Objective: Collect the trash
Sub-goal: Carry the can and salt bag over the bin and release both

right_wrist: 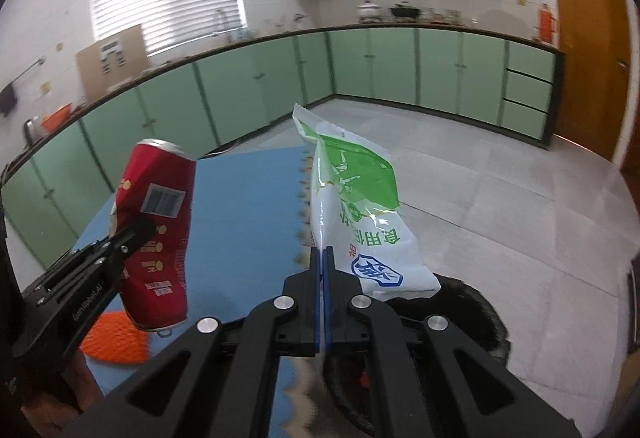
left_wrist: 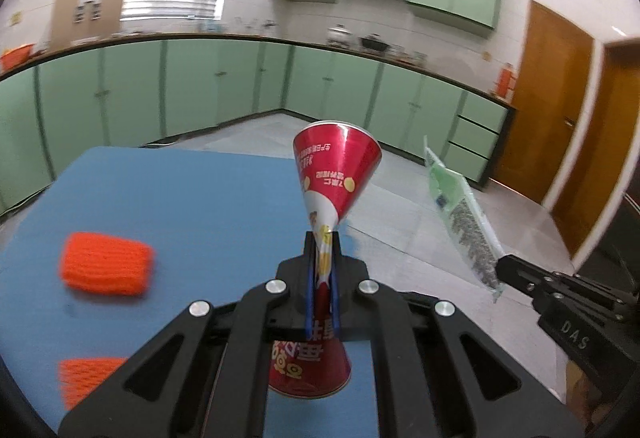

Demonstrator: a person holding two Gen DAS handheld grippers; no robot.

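My left claw (left_wrist: 322,238) is pinched tight on a crushed red aluminium drink can (left_wrist: 334,174), squeezed flat at its waist between my blue pads, its flared top rising toward twelve o'clock and its other end hanging below the fingers. My right claw (right_wrist: 322,252) is clamped thin on a white and green plastic snack packet (right_wrist: 360,206), which stands up from the tips and leans toward one o'clock. Both pieces of trash are lifted clear of the blue foam mat (left_wrist: 180,198) under me. On that mat, at nine o'clock from the left claw, lies a blurred orange knitted foam sleeve (left_wrist: 106,264), with a second orange mesh piece (left_wrist: 86,380) at eight o'clock. Below the right claw, at five o'clock, sits a round black bin (right_wrist: 472,314) on the grey tiled floor (right_wrist: 500,190). Green cabinets (left_wrist: 200,86) ring the room at twelve.
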